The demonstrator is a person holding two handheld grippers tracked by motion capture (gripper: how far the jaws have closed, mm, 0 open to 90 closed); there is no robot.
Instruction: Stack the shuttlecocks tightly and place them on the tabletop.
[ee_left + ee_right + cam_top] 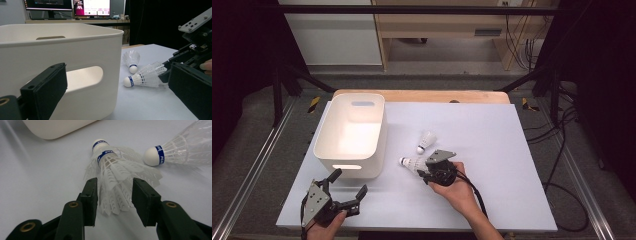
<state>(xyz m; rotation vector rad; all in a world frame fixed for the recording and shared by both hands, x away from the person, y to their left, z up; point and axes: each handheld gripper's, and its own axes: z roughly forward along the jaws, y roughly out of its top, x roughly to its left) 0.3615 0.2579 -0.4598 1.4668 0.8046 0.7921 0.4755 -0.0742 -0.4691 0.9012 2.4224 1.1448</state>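
Right gripper view: right tongs (pixel 113 195), narrowly parted, straddle the shuttlecock's (pixel 117 177) skirt, cork pointing away; left tongs (pixel 346 189) gape wide.

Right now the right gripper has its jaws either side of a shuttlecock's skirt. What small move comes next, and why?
Probably close the right gripper gently. The near shuttlecock has its feather skirt between the two pads, with gaps showing on both sides, so it does not look clamped yet. The bin stands close by, seemingly the destination.

Two white shuttlecocks (pixel 412 162) beside bin (pixel 326 132)
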